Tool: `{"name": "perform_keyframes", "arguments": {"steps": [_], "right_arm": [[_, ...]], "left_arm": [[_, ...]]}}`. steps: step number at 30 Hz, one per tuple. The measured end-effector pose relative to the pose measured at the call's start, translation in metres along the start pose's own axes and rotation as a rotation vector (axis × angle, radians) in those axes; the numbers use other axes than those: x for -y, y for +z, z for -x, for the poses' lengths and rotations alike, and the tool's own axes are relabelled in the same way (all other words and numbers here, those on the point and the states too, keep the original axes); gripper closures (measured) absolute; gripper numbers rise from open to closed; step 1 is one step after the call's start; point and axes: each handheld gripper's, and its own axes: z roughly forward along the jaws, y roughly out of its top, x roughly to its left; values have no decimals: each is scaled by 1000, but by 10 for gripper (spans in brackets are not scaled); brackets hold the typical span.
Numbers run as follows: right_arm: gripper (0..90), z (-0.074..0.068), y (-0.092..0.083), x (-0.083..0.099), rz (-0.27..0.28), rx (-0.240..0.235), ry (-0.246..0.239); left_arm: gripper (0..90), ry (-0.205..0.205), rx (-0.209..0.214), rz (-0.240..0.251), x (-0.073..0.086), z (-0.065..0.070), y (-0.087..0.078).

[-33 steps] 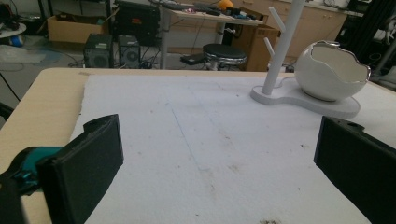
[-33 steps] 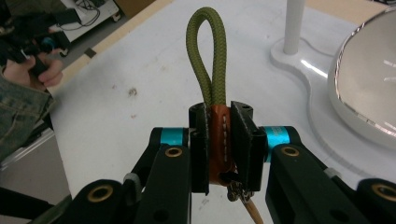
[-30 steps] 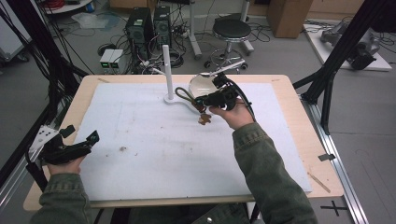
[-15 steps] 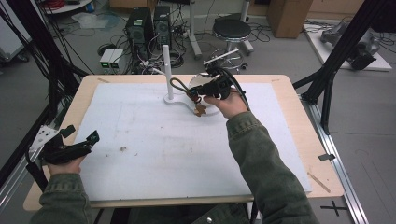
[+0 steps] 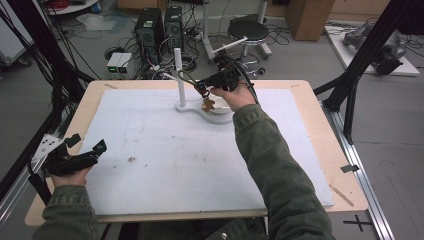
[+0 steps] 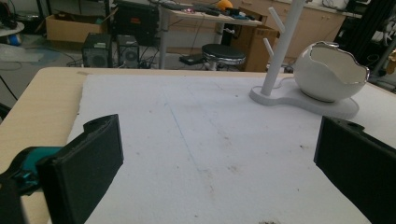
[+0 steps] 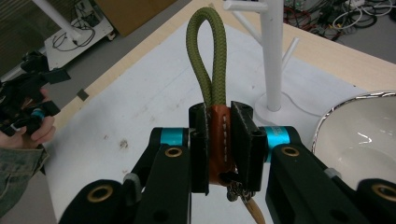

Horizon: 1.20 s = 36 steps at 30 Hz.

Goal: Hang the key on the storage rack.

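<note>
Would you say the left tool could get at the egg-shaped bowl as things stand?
Probably yes: the left tool is open with bare mat before the egg-shaped bowl, though the right tool hovers close by it.

Keychain strap: olive-green rope loop in brown stitched leather sleeve, clamped between jaws of right gripper. Loop upright above jaws, near white branched stand; metal ring, tan pendant dangling below, over white eggshell-shaped bowl.

The right gripper hides the keychain's brown middle, and its pendant is cut off below
</note>
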Motion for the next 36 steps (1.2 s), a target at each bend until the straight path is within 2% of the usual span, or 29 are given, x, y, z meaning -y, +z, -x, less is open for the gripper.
{"name": "perform_keyframes", "arguments": {"steps": [4, 9, 36], "right_arm": [[778, -1, 4, -6, -5, 11, 0], [778, -5, 9, -17, 11, -6, 0], [769, 12, 37, -22, -9, 49, 60]], "left_arm": [[18, -1, 0, 0, 0, 0, 0], [18, -2, -1, 3, 0, 0, 0], [18, -2, -3, -2, 1, -1, -2]]}}
